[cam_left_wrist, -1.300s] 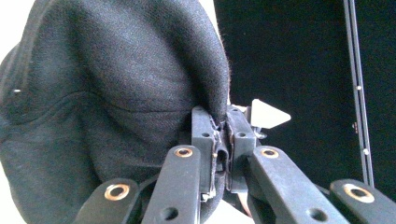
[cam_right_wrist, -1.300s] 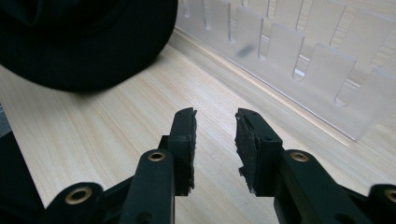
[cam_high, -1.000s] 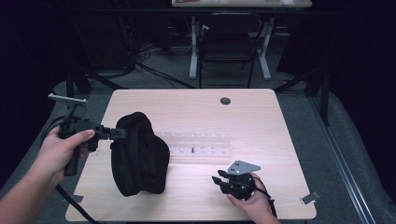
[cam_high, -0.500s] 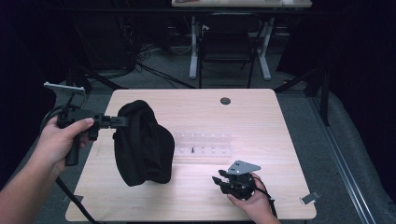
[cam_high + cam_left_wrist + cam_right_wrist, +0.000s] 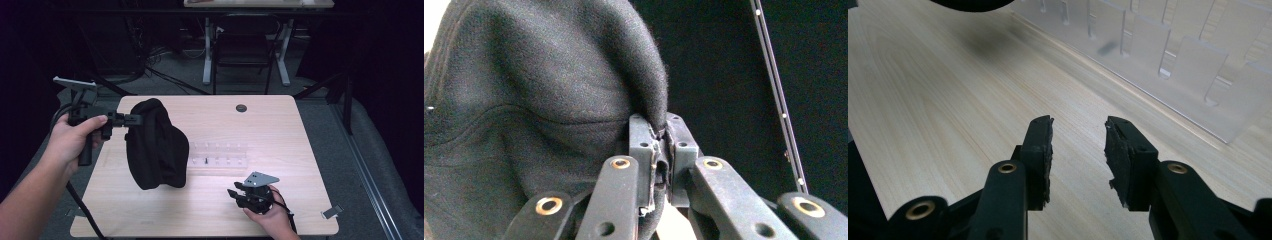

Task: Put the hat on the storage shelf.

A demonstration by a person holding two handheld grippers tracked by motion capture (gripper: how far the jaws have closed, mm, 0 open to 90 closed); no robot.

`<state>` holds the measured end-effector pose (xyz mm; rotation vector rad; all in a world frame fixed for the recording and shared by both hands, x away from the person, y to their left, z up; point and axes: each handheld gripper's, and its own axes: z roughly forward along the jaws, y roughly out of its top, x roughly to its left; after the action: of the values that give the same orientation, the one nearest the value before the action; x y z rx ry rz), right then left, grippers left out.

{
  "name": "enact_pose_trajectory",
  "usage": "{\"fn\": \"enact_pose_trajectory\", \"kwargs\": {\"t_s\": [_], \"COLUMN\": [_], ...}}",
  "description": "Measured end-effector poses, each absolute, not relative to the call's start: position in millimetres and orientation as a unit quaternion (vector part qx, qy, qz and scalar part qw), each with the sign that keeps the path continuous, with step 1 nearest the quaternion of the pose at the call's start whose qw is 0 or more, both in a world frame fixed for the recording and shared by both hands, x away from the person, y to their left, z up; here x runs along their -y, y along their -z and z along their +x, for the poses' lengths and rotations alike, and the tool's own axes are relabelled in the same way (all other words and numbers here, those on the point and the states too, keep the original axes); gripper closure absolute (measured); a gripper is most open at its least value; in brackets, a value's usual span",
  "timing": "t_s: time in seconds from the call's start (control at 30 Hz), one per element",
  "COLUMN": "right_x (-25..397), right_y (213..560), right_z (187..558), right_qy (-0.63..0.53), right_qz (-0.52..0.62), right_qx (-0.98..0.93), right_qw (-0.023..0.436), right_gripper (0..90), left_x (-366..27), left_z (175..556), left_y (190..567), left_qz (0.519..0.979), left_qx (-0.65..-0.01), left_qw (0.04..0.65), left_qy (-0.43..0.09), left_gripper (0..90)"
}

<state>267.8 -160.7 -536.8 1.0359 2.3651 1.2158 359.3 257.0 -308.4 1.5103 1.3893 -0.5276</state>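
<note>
The left gripper, at the left of the high view, is clamped on a fold of a black cloth bag; in the left gripper view its jaws are pressed together with the fabric edge pinched between them. The bag hangs from that pinch at centre left of the frame, its lower part reaching down to the wooden table, whether touching or just above it I cannot tell. It looks soft and light: it sags and wrinkles under its own weight, so it will flop rather than hold a shape, and a hem or thick fold seems the surest place to take it. Just right of it lies a clear plastic tray with small compartments. At lower right, the right gripper rests low over the table, jaws apart and empty.
</note>
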Motion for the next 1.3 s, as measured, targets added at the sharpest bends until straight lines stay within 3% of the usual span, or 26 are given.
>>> {"fn": "enact_pose_trajectory", "kwargs": {"t_s": [1.3], "right_x": [163.9], "right_y": [538.0], "right_z": [269.3], "right_qy": [-0.419], "right_qz": [0.359], "right_qx": [-0.822], "right_qw": [0.141], "right_gripper": [63.1], "left_x": [-212.4], "left_z": [407.1], "left_y": [303.7], "left_qz": [0.612], "left_qx": [-0.579], "left_qw": [0.497], "left_qy": [0.208], "left_gripper": [85.0]}}
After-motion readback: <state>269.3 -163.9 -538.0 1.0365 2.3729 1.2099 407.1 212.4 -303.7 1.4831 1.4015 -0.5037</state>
